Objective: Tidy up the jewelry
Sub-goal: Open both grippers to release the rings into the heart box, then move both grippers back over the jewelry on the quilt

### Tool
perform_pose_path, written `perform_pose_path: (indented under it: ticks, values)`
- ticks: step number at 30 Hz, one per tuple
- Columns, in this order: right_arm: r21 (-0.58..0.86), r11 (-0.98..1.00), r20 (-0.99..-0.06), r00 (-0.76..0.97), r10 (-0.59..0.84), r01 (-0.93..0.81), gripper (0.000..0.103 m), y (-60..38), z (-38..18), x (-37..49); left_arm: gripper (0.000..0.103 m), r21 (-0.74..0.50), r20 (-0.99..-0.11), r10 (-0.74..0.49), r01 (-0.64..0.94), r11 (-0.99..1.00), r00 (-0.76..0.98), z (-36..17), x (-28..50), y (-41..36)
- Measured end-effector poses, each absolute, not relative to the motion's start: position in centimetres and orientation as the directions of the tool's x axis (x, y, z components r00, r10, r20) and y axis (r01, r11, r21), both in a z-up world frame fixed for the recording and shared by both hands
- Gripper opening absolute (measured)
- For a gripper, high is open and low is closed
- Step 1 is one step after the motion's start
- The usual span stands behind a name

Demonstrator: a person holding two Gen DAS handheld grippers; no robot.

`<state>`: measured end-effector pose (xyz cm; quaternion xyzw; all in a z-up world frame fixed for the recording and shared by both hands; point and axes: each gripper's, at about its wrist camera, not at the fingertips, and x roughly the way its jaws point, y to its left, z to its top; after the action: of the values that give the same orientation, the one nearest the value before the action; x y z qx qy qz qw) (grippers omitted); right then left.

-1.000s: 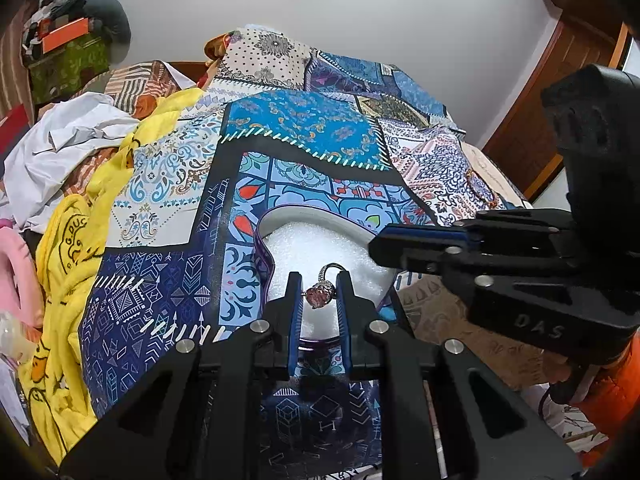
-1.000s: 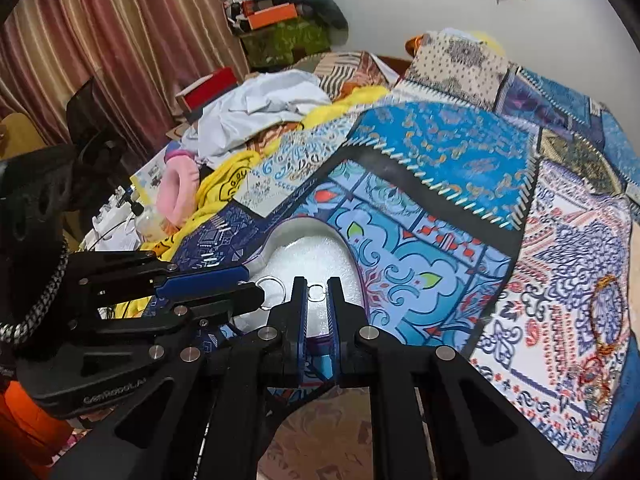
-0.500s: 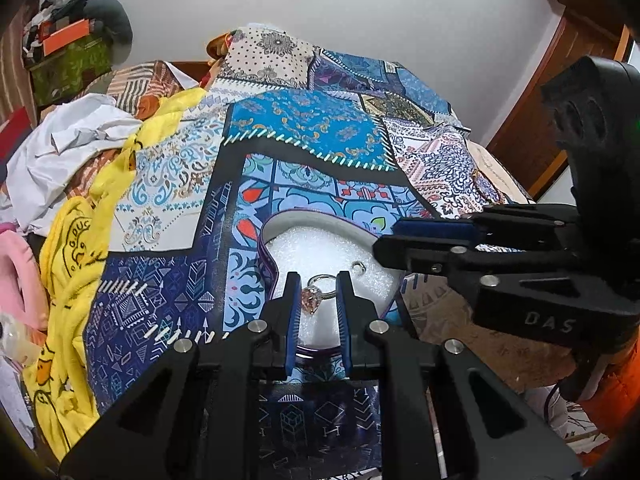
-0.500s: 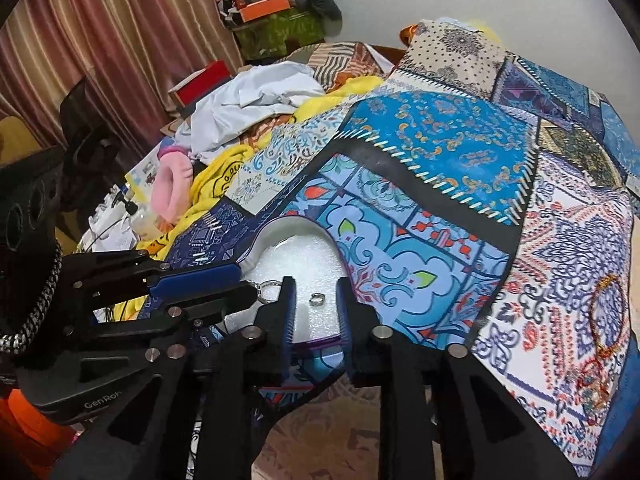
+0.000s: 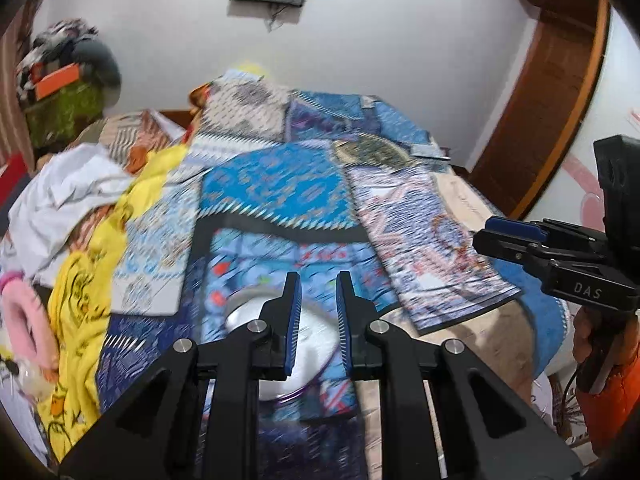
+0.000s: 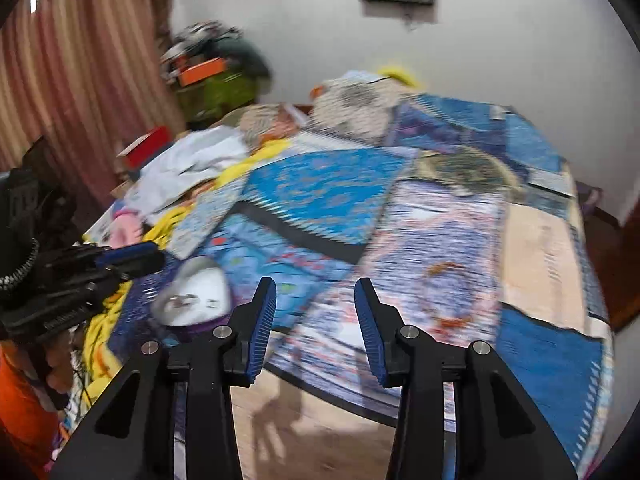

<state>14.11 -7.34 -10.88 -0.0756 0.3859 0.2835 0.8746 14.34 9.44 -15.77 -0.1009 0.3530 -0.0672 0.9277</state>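
A white heart-shaped foam tray [image 6: 192, 296] lies on the patterned bedspread [image 6: 320, 192], with a blurred glint of rings [image 6: 180, 301] on it. My right gripper [image 6: 316, 314] hovers to the right of the tray, its jaws opening with nothing between them. In the left wrist view the tray [image 5: 240, 316] shows below my left gripper [image 5: 319, 308], whose jaws stand a narrow gap apart with nothing seen in it. The right gripper [image 5: 486, 236] reaches in from the right edge. The left gripper [image 6: 158, 258] juts in from the left, above the tray. Blurred bangles [image 6: 448, 292] lie on the bedspread to the right.
Heaped clothes, a yellow cloth [image 5: 80, 292] and a pink item [image 5: 20, 316] crowd the bed's left side. A striped curtain [image 6: 80, 80] hangs at the left, a wooden door [image 5: 552, 100] stands at the right. A person's orange sleeve [image 5: 612, 400] is at the lower right.
Both grippers have lifted and pulled back from the foam tray. The right jaws opened and left a small ring on the foam. The pink-stone ring no longer shows between the left fingers.
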Motion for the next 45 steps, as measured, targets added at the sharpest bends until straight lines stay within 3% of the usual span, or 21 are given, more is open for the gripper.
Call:
perform_pose_path:
  ticks: [3,12,22,32,34,35,45]
  values:
    - [0.068,0.865,-0.710,0.585,0.392,-0.497,0.038,-10.2,-10.3,14.3,0.020,-0.228,-0.627,-0.228,0.104,0.968,0.745,-15.0,15.2,7.2]
    - [0.042,0.921,-0.716,0.631,0.298,-0.387,0.038,-16.4,-11.0,14.2,0.020,-0.231,-0.657,-0.330,0.235,0.944,0.678,-15.7,18.6,0.5]
    - [0.088,0.923,-0.759,0.575,0.305,-0.374,0.038,-18.5,-14.5,15.3,0.020,-0.266,-0.738,-0.406,0.321,0.909,0.539,-19.7,22.3,-4.6]
    - [0.133,0.915,-0.763,0.550,0.340,-0.380,0.038,-19.1,-15.6,16.8,0.020,-0.275,-0.749,-0.422,0.339,0.900,0.510,-21.9,25.3,-6.5]
    - [0.140,0.914,-0.766,0.543,0.343,-0.380,0.038,-19.2,-15.9,17.0,0.016,-0.301,-0.739,-0.443,0.340,0.891,0.508,-22.1,25.5,-6.4]
    - [0.142,0.914,-0.768,0.541,0.343,-0.380,0.038,-19.2,-16.0,17.0,0.008,-0.304,-0.738,-0.447,0.341,0.889,0.506,-22.2,25.6,-6.4]
    - [0.155,0.906,-0.768,0.528,0.361,-0.395,0.038,-19.1,-15.8,16.3,0.008,-0.279,-0.711,-0.438,0.350,0.894,0.550,-20.3,23.5,-6.1]
